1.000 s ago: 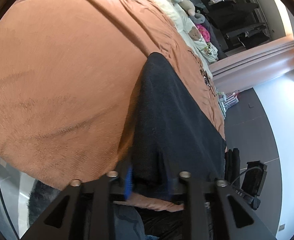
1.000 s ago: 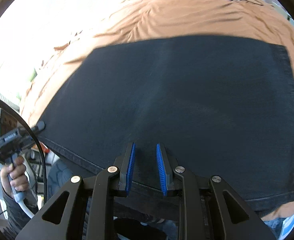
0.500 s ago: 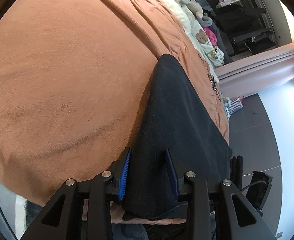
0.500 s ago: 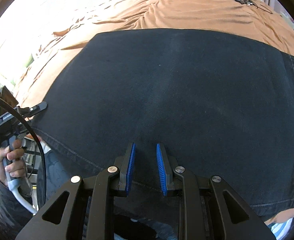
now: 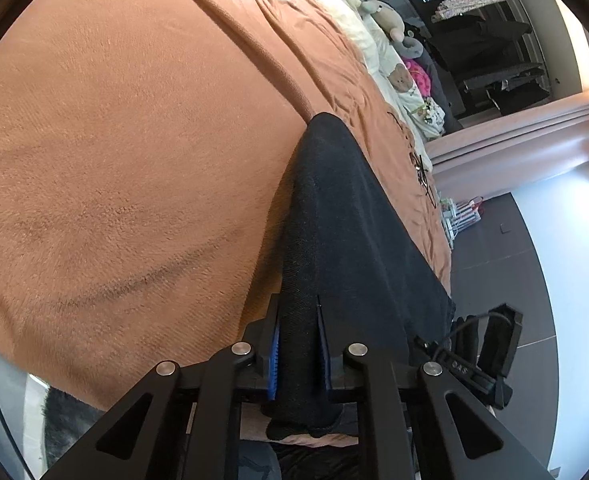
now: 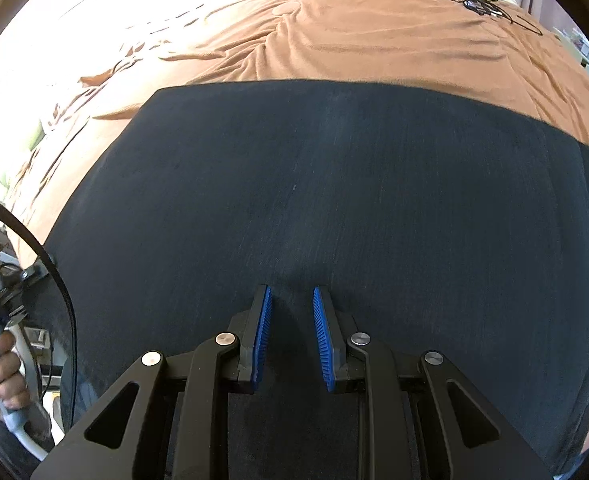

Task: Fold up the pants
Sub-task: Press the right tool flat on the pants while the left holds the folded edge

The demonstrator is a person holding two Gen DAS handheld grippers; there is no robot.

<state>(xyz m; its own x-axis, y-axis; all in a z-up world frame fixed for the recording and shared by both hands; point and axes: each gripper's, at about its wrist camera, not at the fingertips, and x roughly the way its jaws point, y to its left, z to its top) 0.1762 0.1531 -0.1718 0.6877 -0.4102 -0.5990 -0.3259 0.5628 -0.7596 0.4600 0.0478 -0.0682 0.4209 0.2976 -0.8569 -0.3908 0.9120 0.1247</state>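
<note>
Setting, left wrist view: bedroom, rust-orange blanket [image 5: 126,152] spread over the bed, soft toys [image 5: 398,60] by the pillows, dark wardrobe [image 5: 490,48] beyond.
Pants, left wrist view: black pants [image 5: 346,232] stretched along the blanket's near edge, seen edge-on, one end drooping below the fingers.
Left gripper: left gripper [image 5: 298,354] closed narrow on an edge of the pants, cloth pinched between both blue pads [image 5: 273,354].
Step, by the look of it: a fold mid-way, edge gripped and ready to be carried.
Setting, right wrist view: same blanket [image 6: 354,36], creased, bright window light at upper left.
Pants, right wrist view: pants [image 6: 334,184] lying flat and broad as a dark panel, hem stitching at right.
Right gripper: right gripper [image 6: 292,332] parted a little, pads [image 6: 261,332] low over the cloth; hold or mere contact impossible to tell.
Next move, likely: both edges secured, then lifted evenly across the panel; risk of slack bunching if one side lags.
</note>
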